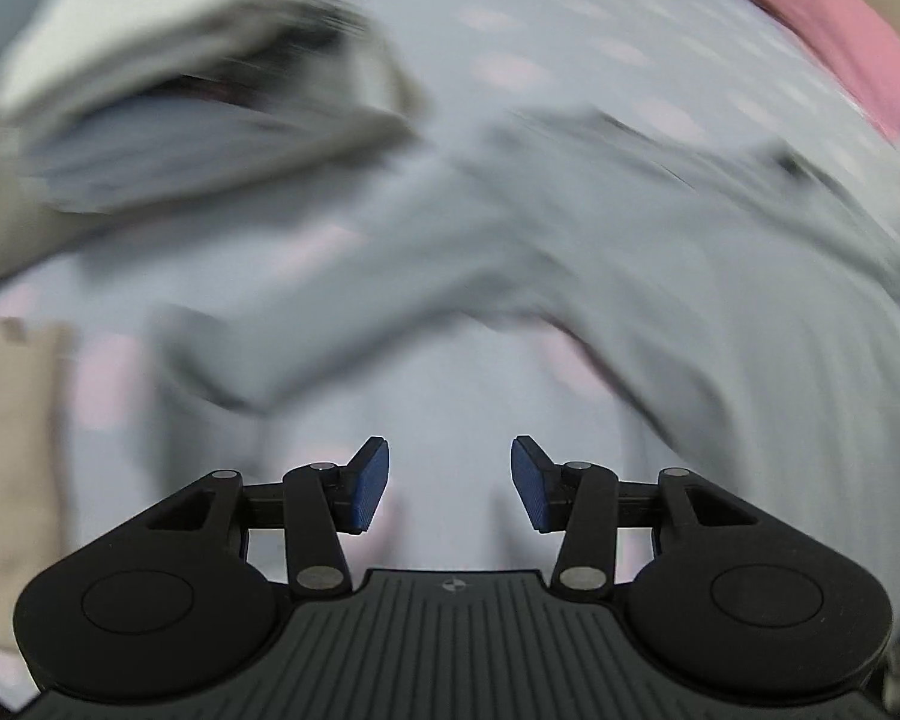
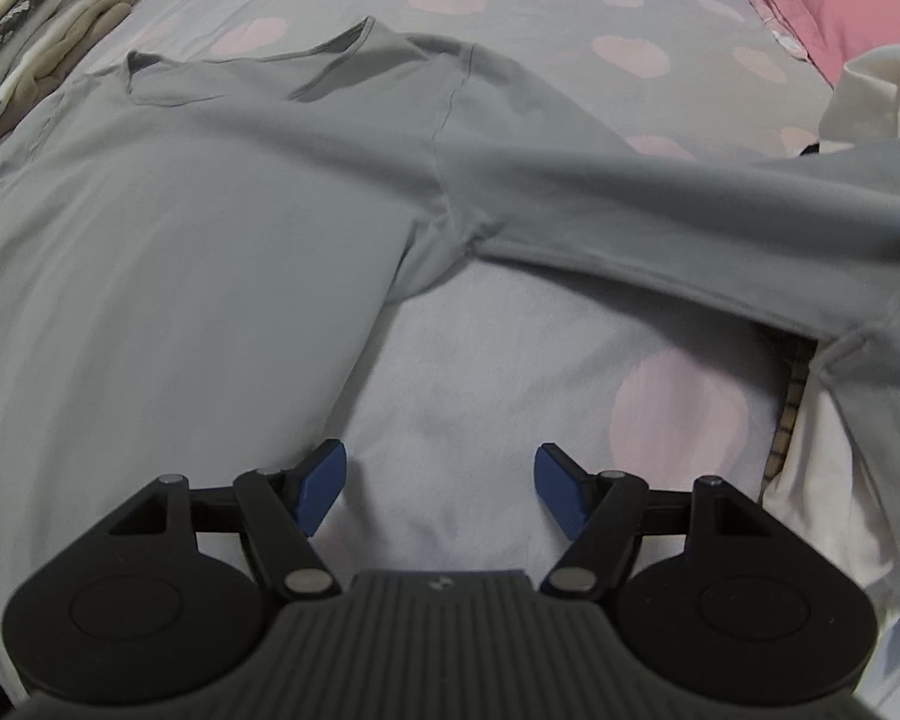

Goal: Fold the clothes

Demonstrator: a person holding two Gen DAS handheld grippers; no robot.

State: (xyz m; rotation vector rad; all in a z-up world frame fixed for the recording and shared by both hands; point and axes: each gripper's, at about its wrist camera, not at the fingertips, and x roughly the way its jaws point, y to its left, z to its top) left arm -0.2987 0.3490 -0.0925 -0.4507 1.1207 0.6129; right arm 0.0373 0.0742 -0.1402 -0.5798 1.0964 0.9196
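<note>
Clothes already folded are seen stacked at the far left of the bed, in cream, beige and a dark print; in the blurred left wrist view the same stack is made out only roughly. Just right of the stack, a grey long-sleeved shirt is laid flat and open on the spotted bedsheet, neckline pointing away and body running toward the near left edge. Its right-hand sleeve is stretched straight out to the right, and the cuff end is draped onto a heap of white and checked garments at the bed's right side. A pink pillow is seen at the far right corner.

The left gripper is held above bare sheet with its blue pads well apart and nothing between them; that view is smeared, so little more can be told. The right gripper is likewise spread wide and empty, poised over the sheet just beside the shirt's side seam, below the armpit.

The shirt is judged to be spread out and not folded, so the step in hand is taken to be the grasp for a fold. A pinch on the outstretched sleeve or on the near side edge would be called for, with the fabric carried across the body while flatness is kept.
</note>
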